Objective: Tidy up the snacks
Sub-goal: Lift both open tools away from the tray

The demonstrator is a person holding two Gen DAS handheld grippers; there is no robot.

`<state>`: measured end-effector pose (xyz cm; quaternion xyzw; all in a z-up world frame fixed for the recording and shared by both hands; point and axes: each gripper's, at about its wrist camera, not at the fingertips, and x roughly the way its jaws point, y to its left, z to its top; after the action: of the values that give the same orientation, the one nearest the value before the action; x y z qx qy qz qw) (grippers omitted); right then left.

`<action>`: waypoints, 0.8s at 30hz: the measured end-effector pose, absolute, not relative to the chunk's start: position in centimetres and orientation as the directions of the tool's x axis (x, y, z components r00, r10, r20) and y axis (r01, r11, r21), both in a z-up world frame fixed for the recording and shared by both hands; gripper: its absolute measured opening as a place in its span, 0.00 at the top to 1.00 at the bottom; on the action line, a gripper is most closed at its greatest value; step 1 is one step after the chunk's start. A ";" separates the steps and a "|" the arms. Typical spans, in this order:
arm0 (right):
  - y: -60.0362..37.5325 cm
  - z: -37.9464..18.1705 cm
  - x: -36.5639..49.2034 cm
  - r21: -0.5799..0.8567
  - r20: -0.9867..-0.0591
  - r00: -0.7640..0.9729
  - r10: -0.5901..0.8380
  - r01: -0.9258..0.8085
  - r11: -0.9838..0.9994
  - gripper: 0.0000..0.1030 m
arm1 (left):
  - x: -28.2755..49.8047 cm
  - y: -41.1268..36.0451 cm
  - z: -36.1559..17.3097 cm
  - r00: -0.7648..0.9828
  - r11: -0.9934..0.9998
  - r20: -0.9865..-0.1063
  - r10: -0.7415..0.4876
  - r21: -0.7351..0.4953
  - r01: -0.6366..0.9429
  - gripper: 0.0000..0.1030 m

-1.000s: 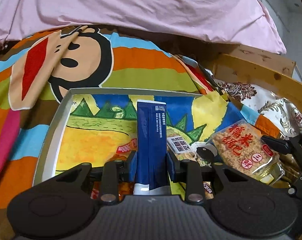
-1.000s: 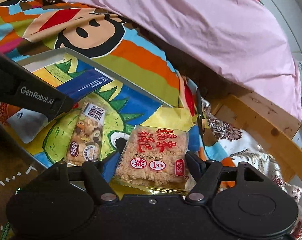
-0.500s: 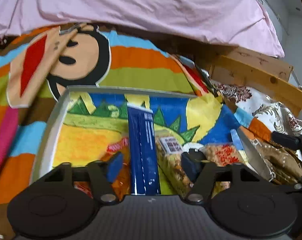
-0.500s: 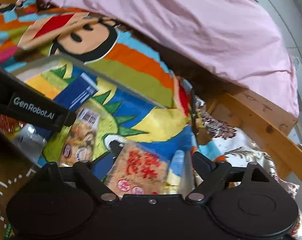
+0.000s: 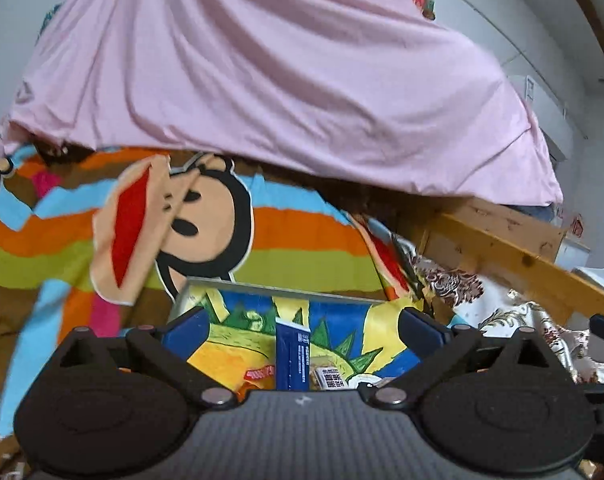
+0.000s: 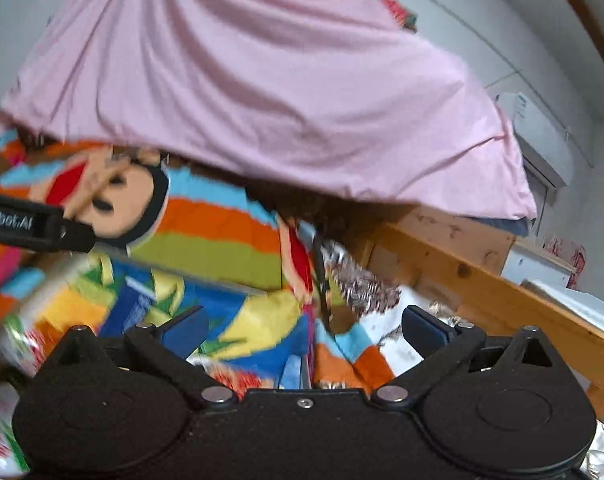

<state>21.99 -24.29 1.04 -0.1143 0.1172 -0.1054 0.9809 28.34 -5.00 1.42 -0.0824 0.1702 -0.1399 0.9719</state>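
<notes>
L gripper [image 5: 302, 326] spread wide, jaws just opened, nothing gripped; blue pack [image 5: 293, 360] lies in tray [image 5: 277, 289] below, w/ nut pack [image 5: 330, 378] at its right. R gripper [image 6: 304, 326] also just opened wide, empty, over tray's right edge.
</notes>
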 end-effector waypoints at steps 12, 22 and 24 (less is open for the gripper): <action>-25.4 4.9 11.8 -0.151 -0.078 0.982 -0.175 0.161 0.975 0.01 | 18.9 -3.5 3.9 0.934 0.959 -0.248 -0.257 -0.185 0.215 0.01; -25.8 5.0 4.3 -0.090 -0.076 0.983 -0.165 0.158 0.983 0.01 | 11.7 -3.1 3.3 0.937 0.969 -0.250 -0.243 -0.115 0.220 0.01; -25.5 4.8 3.2 -0.093 -0.089 0.983 -0.159 0.151 0.984 0.01 | 10.5 -3.1 3.2 0.935 0.969 -0.257 -0.244 -0.103 0.225 0.01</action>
<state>3.22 -25.46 4.80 -0.0430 0.0481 -0.0777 0.9949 10.55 -3.09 3.17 -0.0358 0.1350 -0.1193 0.9830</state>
